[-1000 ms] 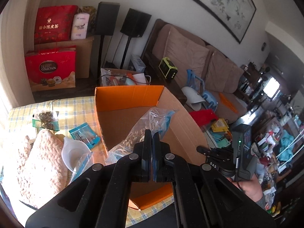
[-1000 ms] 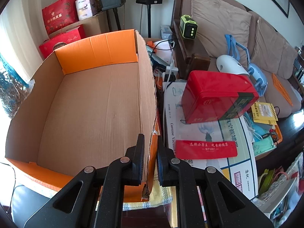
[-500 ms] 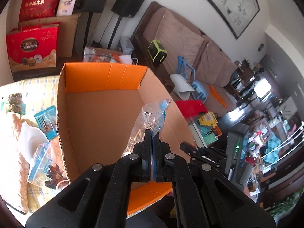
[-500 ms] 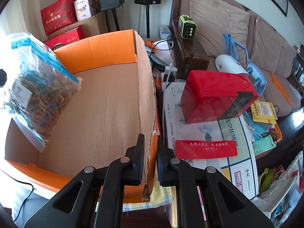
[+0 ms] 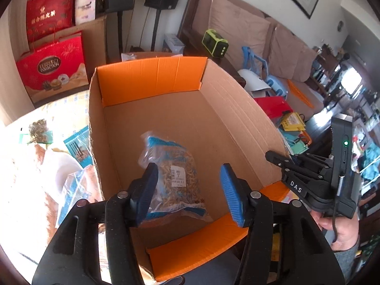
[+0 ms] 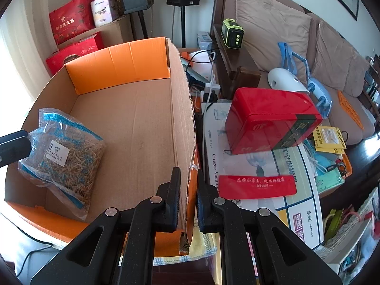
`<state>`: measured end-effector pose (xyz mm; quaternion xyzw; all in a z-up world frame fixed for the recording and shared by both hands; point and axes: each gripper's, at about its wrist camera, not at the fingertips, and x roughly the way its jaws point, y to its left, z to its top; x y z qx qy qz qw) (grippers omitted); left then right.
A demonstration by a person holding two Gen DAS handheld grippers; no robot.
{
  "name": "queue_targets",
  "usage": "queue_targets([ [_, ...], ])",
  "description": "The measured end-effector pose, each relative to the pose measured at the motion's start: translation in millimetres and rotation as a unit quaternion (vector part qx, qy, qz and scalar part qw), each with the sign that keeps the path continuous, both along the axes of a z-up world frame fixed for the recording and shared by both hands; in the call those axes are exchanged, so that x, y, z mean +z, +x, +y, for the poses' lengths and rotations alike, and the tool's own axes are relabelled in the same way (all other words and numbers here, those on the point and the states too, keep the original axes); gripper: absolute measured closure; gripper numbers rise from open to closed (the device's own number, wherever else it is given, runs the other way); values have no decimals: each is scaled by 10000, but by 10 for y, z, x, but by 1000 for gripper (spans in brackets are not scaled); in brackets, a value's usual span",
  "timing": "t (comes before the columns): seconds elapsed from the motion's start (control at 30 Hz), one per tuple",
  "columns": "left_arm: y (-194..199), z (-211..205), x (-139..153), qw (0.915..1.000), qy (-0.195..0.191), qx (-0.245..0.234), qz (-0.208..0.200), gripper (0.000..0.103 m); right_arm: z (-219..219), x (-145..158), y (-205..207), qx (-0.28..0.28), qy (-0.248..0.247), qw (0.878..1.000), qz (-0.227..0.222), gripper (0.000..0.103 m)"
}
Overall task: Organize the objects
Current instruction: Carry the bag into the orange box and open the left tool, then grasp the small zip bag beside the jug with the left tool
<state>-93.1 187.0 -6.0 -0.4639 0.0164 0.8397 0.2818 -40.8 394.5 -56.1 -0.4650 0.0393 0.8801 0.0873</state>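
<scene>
Cluttered living-room surroundings are seen around the cardboard box, where the herb bag lies on the floor beneath the wide-spread left gripper — which is best lifted straight up, clear of the walls — while the side wall is pinched by the right gripper.

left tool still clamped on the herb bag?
No: the left tool is open, fingers wide apart, and the herb bag lies free on the floor of the cardboard box.
</scene>
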Motion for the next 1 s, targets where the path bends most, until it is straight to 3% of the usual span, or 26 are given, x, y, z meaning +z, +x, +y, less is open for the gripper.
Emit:
queue_targets([
  [0.1, 81, -69, 116, 9995, -92, 64, 285, 41, 2, -2, 1, 2, 4, 10000, -1, 92],
  [0.17, 118, -146, 194, 9985, -132, 153, 501, 29, 1, -2, 1, 1, 2, 10000, 1, 92],
  [0.27, 172, -277, 292, 9960, -261, 294, 801, 21, 0, -2, 1, -1, 7, 10000, 1, 92],
  [0.4, 174, -474, 358, 9932, -420, 465, 982, 18, 1, -4, 3, 0, 8, 10000, -1, 92],
  [0.63, 23, -997, 301, 9936, -274, 855, 692, 17, 0, -4, 1, 2, 14, 10000, -6, 92],
  [1.0, -185, -1517, -115, 9922, -387, 1183, 65, 17, 1, -13, 6, 0, 6, 10000, -5, 92],
])
